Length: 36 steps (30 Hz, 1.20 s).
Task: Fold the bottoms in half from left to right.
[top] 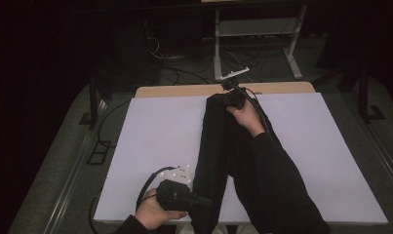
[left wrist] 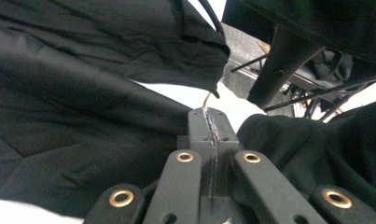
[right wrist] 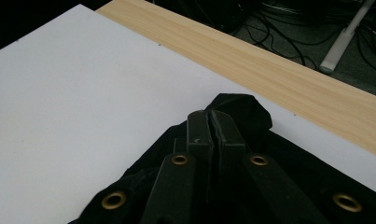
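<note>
Cloth is what we have in hand: our left gripper, at the near edge of the white table, is clenched on the near end of the black garment, whose long axis runs from that edge straight to the far edge. There our right gripper is clamped on its far end, just short of the wooden strip. Nothing else lies on the board to block a pull or fold.

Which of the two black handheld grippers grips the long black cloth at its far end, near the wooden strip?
The right gripper, pinching the black cloth; the left gripper grips the near end.
</note>
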Tool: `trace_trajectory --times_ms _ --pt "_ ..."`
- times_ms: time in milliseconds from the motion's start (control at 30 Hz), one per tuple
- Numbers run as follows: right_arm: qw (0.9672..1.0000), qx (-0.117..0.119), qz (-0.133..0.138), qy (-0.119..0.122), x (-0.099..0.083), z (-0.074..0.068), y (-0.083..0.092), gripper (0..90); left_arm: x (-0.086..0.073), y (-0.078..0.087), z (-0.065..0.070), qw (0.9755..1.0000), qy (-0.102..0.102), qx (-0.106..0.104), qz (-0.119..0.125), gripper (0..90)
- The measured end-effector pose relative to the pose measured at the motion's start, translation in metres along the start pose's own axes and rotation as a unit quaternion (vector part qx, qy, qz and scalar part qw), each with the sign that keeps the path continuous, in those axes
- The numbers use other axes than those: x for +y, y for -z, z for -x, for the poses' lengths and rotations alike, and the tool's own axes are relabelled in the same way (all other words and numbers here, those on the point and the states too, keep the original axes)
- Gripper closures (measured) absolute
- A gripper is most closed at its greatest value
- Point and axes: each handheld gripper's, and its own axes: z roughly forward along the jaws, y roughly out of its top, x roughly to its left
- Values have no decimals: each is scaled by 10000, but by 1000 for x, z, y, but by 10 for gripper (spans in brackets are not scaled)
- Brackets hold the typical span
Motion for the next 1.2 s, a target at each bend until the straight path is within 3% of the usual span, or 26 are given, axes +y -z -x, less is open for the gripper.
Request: trace_trajectory --times_ms 400,567,867,1200 --pt "9996 80 -159 233 1 19 15 856 24 -31 -2 9996 -106 -249 94 894" --pt "9997 132 -111 192 2 25 20 855 30 -38 0 9997 -108 -219 76 894" --pt "9989 132 -265 367 -1 35 32 856 39 -58 5 9997 -115 -196 116 894" --pt "9993 96 -92 344 -3 55 48 856 54 -82 12 9998 -81 -157 71 894"
